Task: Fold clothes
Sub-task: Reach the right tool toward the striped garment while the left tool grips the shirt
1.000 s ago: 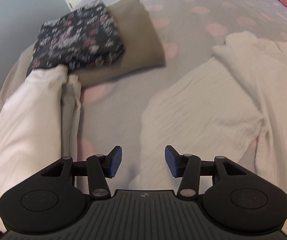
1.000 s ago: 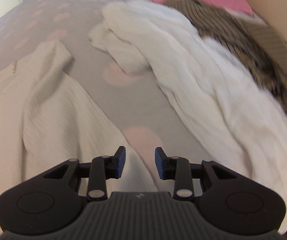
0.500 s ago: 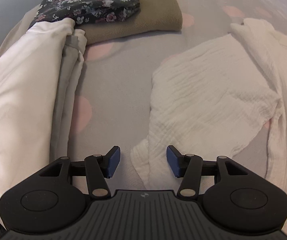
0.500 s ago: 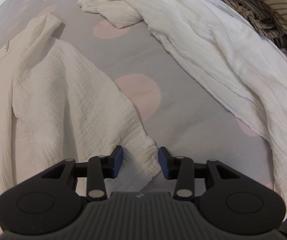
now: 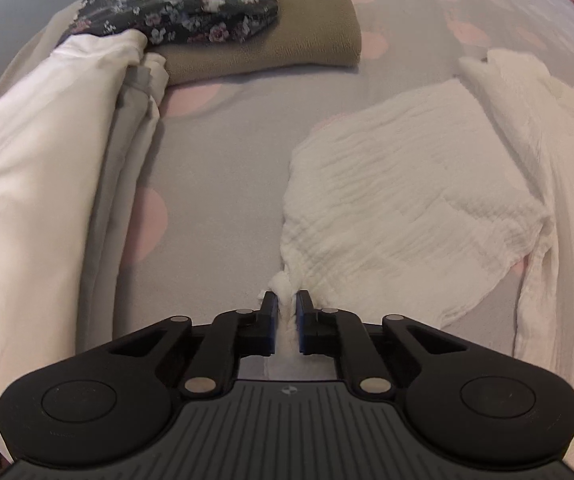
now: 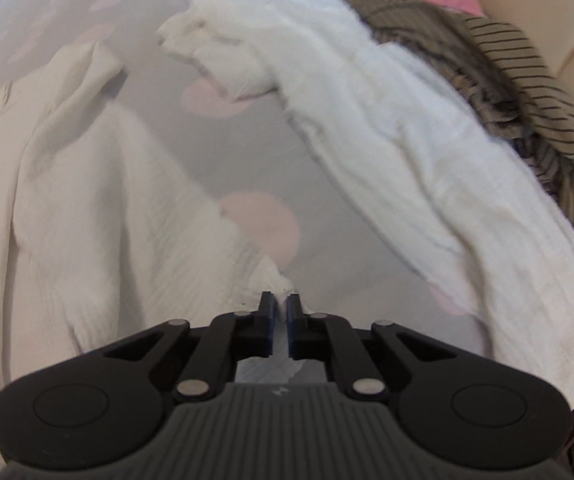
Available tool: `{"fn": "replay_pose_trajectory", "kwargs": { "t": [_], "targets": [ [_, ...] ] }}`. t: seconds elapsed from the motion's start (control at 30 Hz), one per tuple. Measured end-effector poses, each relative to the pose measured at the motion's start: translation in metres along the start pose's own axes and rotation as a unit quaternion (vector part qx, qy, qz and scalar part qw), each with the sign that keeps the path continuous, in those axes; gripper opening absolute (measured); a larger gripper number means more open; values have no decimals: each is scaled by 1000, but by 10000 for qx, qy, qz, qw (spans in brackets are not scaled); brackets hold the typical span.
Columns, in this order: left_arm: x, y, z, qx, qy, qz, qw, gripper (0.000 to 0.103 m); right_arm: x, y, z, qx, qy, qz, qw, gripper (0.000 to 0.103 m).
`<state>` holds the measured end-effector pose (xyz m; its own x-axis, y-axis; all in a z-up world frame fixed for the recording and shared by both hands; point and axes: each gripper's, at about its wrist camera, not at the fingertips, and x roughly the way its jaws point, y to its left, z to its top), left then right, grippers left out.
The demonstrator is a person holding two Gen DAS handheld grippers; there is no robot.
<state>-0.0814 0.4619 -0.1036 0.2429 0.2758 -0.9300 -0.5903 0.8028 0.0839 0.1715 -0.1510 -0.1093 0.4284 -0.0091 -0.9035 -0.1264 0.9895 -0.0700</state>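
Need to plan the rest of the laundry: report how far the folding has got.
Done: a floral garment lies folded on a folded tan one. In hand: left gripper and right gripper each pinch a corner of the spread cream top. Left: white garment, striped garment, unfolded.

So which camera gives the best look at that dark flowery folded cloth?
The left wrist view. The flowery cloth lies sharp at top left, folded on a tan blanket. The right wrist view does not show it at all, only white and striped clothes.
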Motion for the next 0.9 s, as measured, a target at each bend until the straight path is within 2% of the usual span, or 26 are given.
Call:
{"fn": "replay_pose_trajectory", "kwargs": {
  "t": [0.13,0.27,0.37,0.5,0.67,0.9],
  "targets": [
    [-15,17,12,-412,-231,-35,9989,6,-15,-28,20,543,-395,-106,9977,7],
    [-35,39,24,-915,-619,55,9939,5,-25,-56,42,1062,-702,-140,9918,7],
    [-49,50,32,-1111,-946,325,9888,5,-29,-76,57,1424,-923,-207,9853,7],
    [-59,61,41,-1091,-1354,693,9823,5,-28,-100,73,1693,-1289,-471,9760,7],
    [-56,66,52,-1096,-1522,879,9783,5,-23,-131,97,1963,-1576,-684,9654,7],
    [-34,62,58,-953,-1257,1475,9764,5,4,-148,115,2026,-1566,-1085,9605,7]
  ]
}}
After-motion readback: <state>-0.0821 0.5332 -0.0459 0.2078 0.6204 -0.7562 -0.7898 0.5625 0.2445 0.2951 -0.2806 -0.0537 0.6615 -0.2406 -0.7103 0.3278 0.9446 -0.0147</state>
